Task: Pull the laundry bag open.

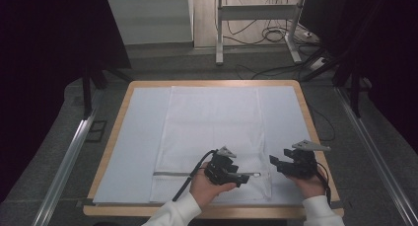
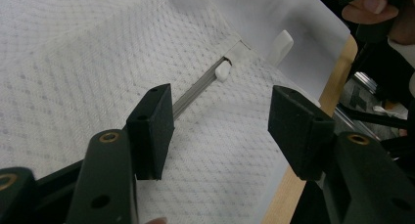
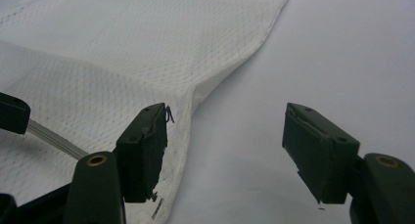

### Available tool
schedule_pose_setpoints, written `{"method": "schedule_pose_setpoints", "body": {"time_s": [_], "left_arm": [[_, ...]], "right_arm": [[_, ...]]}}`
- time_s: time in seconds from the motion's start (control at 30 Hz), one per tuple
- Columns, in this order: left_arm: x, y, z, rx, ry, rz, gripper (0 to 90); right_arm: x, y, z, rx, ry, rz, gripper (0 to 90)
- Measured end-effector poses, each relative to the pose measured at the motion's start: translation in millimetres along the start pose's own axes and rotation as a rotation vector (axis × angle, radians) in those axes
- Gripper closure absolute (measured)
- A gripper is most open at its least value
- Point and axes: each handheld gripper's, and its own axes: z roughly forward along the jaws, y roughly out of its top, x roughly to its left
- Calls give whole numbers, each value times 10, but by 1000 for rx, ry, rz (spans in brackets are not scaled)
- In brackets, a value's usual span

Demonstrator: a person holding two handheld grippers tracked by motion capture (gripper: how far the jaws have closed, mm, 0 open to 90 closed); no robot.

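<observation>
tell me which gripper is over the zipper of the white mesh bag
The left gripper: its jaws straddle the grey zipper on the white mesh bag. The right gripper hovers off the bag's edge.

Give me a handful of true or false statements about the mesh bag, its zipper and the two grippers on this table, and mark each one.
1. The white mesh laundry bag lies flat on the table. True.
2. The left gripper is clamped on the zipper pull. False: its jaws stand apart, the pull ahead of them.
3. The zipper runs near the bag's near edge. True.
4. The right gripper holds the bag's corner. False: it is open, gripping nothing.
5. The bag is black. False: it is white.
</observation>
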Motion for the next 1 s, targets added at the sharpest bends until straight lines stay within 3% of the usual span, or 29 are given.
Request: {"method": "schedule_pose_setpoints", "body": {"time_s": [0.53, 0.77, 1.0], "left_arm": [[-35, 63, 139, 19, -8, -4, 454], [-17, 96, 234, 19, -15, -33, 466], [-39, 117, 313, 22, -2, -27, 470]], "right_arm": [[-3, -4, 4, 3, -4, -3, 325], [5, -1, 6, 2, -2, -2, 325], [0, -1, 5, 1, -5, 1, 325]]}}
